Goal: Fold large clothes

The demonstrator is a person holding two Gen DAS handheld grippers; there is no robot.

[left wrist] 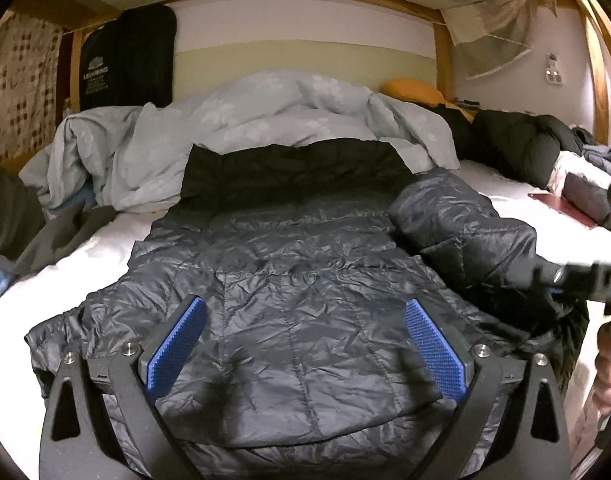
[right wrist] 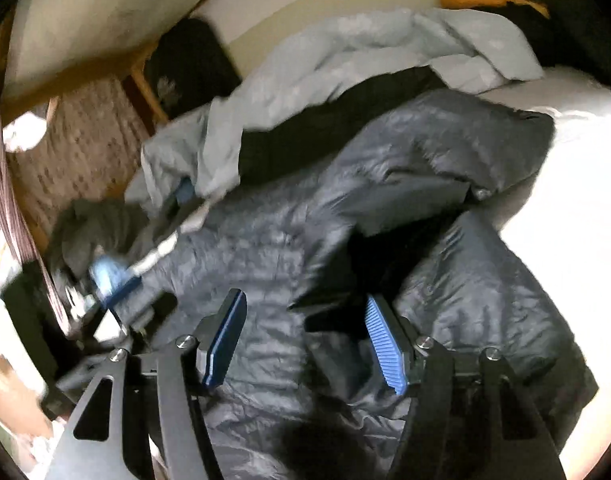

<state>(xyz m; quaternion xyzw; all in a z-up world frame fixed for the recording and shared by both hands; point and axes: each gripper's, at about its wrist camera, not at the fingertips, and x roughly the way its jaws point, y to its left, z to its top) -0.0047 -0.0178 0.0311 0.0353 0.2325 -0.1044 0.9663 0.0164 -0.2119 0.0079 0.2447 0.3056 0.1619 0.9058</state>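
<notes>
Dark grey quilted puffer jacket (left wrist: pixel 305 280) lies spread flat on the white bed sheet (left wrist: pixel 525 216), its length running away from the left wrist camera. Shiny crinkled fabric, stitched in panels. A black band of the jacket (left wrist: pixel 289 172) sits at the far end, against the bedding pile. One sleeve (left wrist: pixel 461 224) is folded over onto the right part of the body; in the right wrist view the same sleeve (right wrist: pixel 437 148) lies across the jacket as a raised fold with a black gap beneath it.

Left tongs (left wrist: pixel 305 344): jaws wide apart, blue ribbed pads (left wrist: pixel 173 344) facing each other just above the near hem. Nothing between the pads; fabric shows under them only.

Right tongs (right wrist: pixel 305 344): jaws parted, blue pads (right wrist: pixel 385 348) clear of cloth; no grip on anything. View is blurred. In the left wrist view the right tongs come in from the right edge as a dark blurred bar (left wrist: pixel 577 276), with part of a hand (left wrist: pixel 609 372) below.

Beyond the jacket: pale blue-grey rumpled duvet (left wrist: pixel 233 120) heaped along the far side, orange pillow (left wrist: pixel 413 90) behind it, a second black puffer garment (left wrist: pixel 517 140) at far right. Black hanging bag with white print (left wrist: pixel 125 60) against the wooden bed frame (left wrist: pixel 441 32). Checked curtain (left wrist: pixel 21 76) at left.
</notes>
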